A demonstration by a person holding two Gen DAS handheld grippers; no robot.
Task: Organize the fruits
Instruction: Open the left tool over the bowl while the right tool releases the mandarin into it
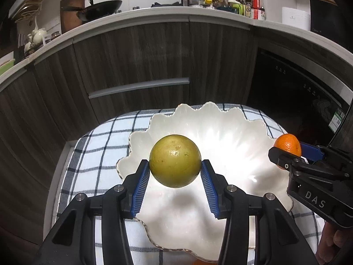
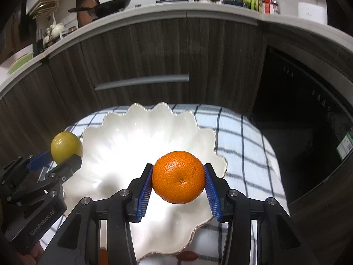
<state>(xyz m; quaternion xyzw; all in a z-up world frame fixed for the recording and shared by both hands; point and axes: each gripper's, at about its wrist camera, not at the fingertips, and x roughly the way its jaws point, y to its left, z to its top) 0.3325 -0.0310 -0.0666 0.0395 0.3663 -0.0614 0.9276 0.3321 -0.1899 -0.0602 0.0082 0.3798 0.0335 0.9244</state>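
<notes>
Left gripper (image 1: 175,172) pinching round yellow-green citrus fruit (image 1: 175,161), right gripper (image 2: 178,181) pinching round orange mandarin (image 2: 178,176), both above empty scalloped white bowl (image 2: 132,132). Nothing placed yet; lowering, releasing left.

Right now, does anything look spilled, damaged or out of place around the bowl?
Nothing stands out. The white scalloped bowl sits level and whole on the checked cloth. The left tool holds the green fruit and the right tool holds the orange above it.
</notes>
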